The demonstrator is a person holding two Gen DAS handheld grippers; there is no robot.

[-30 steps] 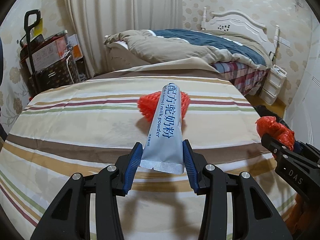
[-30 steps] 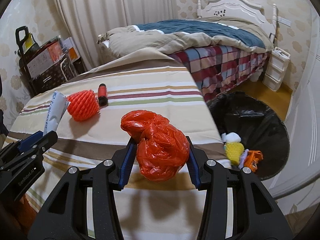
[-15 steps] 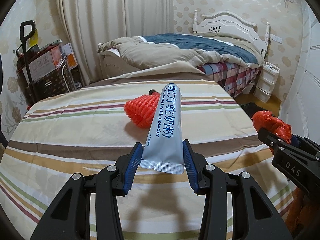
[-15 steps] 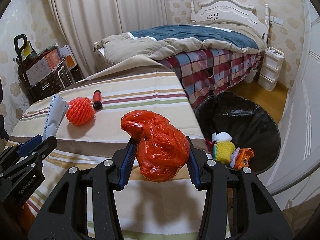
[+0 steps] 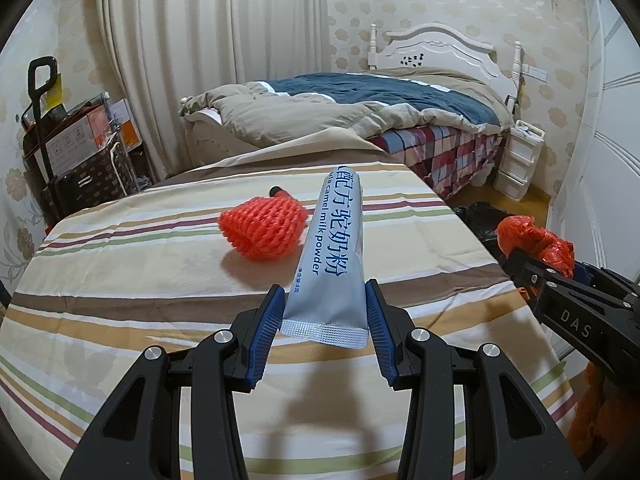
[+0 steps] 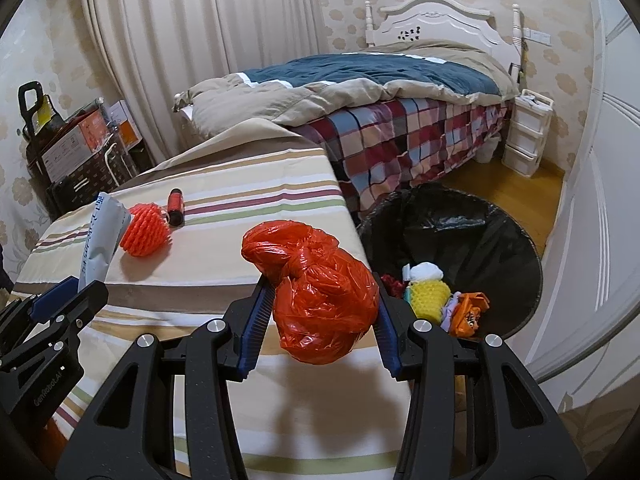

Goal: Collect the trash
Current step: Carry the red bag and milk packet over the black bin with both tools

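My left gripper (image 5: 325,312) is shut on a silver-blue milk powder sachet (image 5: 334,256), held upright above the striped table (image 5: 120,264). My right gripper (image 6: 320,304) is shut on a crumpled red plastic bag (image 6: 320,288), held over the table's right edge. An orange foam net (image 5: 262,230) and a small red and black cylinder (image 6: 175,207) lie on the table. A black-lined trash bin (image 6: 452,236) stands on the floor right of the table, with a yellow and white item (image 6: 426,290) and orange scraps (image 6: 468,312) inside. The red bag also shows in the left wrist view (image 5: 532,240).
A bed (image 6: 400,92) with a plaid cover stands behind the table. A white drawer unit (image 6: 526,136) stands by the bed. Boxes and a cart (image 5: 68,148) stand at the far left. A white door or wardrobe (image 6: 600,200) is close on the right.
Both grippers have swung to the right with their loads still held. The trash bin has come further into the right wrist view and the orange net has shifted left.
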